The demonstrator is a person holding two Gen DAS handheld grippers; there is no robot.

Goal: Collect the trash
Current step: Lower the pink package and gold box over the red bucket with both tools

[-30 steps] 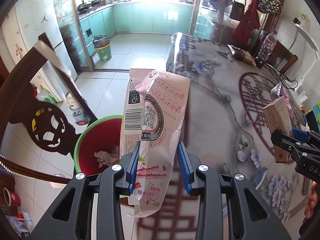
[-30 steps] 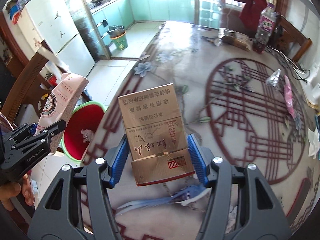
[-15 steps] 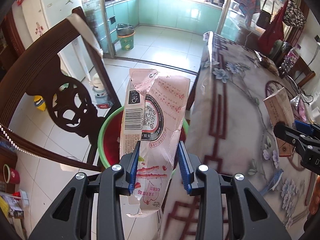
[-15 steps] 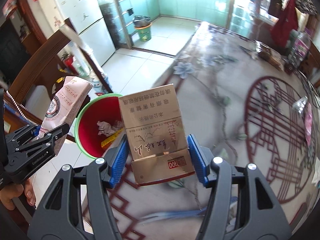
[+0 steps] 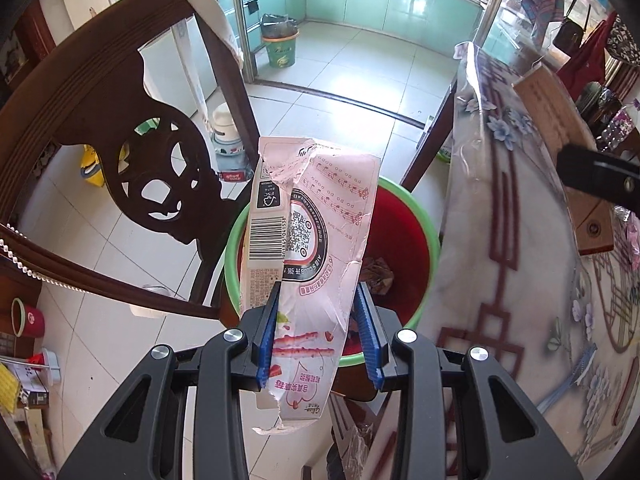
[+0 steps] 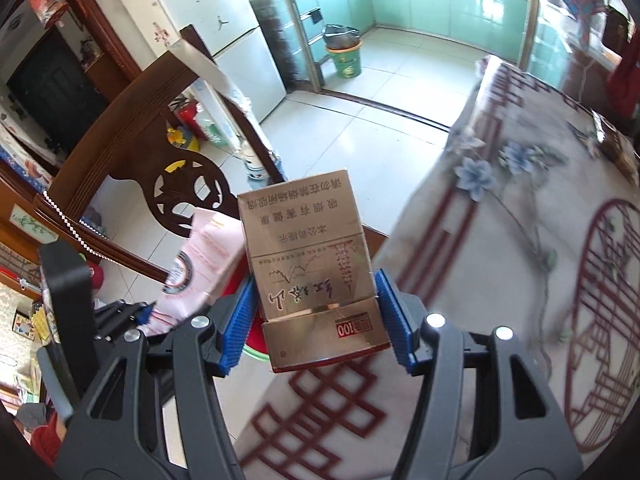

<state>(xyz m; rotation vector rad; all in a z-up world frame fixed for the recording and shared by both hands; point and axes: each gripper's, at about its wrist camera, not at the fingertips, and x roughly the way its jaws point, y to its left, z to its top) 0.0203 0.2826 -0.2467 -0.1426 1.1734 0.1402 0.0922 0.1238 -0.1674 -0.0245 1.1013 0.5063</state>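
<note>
My left gripper [image 5: 318,334] is shut on a crumpled pink carton [image 5: 308,236] with a barcode, held upright over a red bin with a green rim [image 5: 424,224] on the floor beside the table. Crumpled trash [image 5: 378,274] lies inside the bin. My right gripper [image 6: 318,320] is shut on a gold cigarette box [image 6: 308,256], held over the table's edge. In the right wrist view the pink carton [image 6: 208,260] and the left gripper [image 6: 132,320] sit low on the left; only a sliver of the bin [image 6: 256,350] shows. The gold box [image 5: 560,136] appears at the right of the left wrist view.
A dark carved wooden chair [image 5: 132,128] stands left of the bin. The table [image 5: 500,240] with its flowered red-patterned cloth fills the right. A white fridge [image 6: 224,24] and a small green bin [image 5: 282,50] stand farther off on the tiled floor. A red cup [image 5: 26,316] sits at left.
Both grippers have swung left off the table toward the bin. The pink carton now hangs over the bin's mouth, and the gold box has reached the table's edge. Both grips are unchanged.
</note>
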